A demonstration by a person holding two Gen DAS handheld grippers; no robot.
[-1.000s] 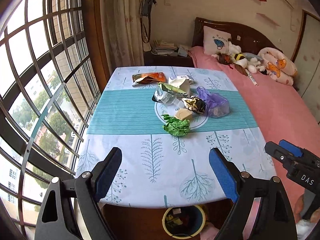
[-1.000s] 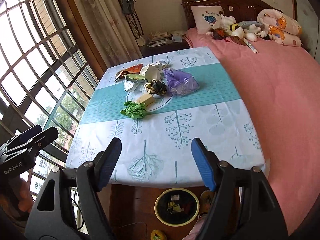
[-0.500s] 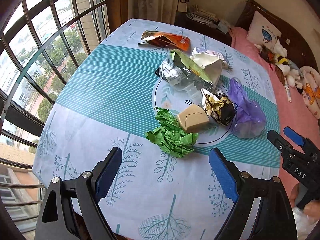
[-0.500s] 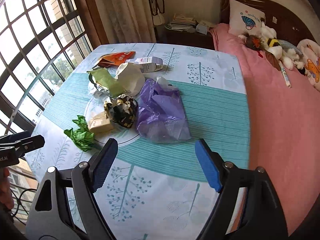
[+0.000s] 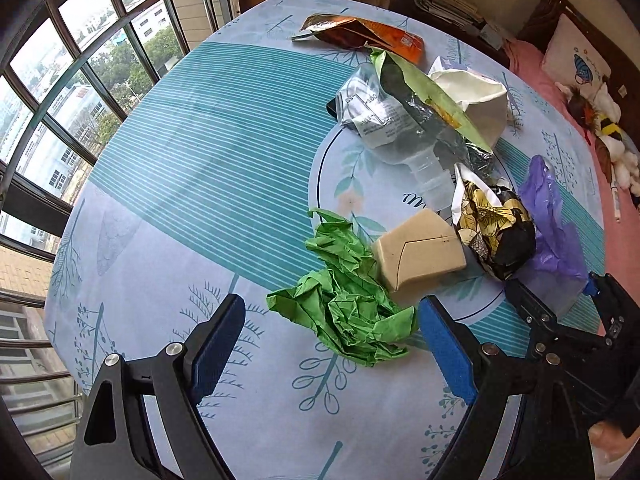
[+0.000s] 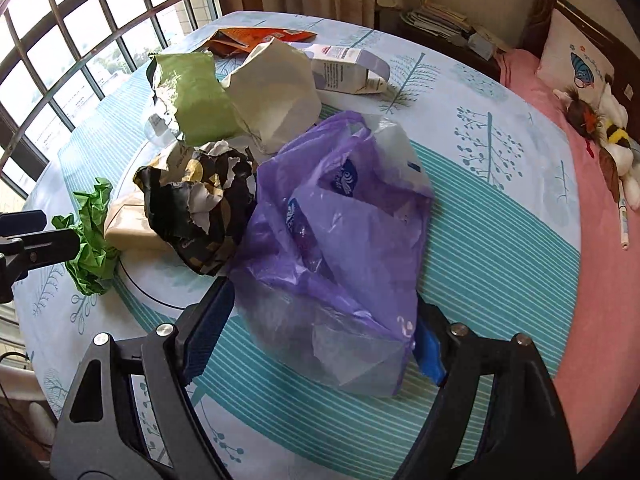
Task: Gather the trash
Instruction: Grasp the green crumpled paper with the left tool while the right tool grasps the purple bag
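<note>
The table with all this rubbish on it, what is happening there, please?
A person holds a gripper in each hand over the littered table. The open left gripper hovers at the crumpled green paper. The open right gripper straddles the near end of the purple plastic bag. Nothing is picked up yet.

A pink bed (image 6: 592, 216) with stuffed toys (image 6: 608, 136) adjoins the tableclothed table (image 6: 492, 216).

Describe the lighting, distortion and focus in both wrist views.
Left wrist view: daylight from the window, soft shadows, strong fisheye bowing of the bars and table; crumpled green paper is sharp. Right wrist view: same bowing, dark corner vignette; the purple plastic bag shows mild sheen, no blown-out glare.
</note>
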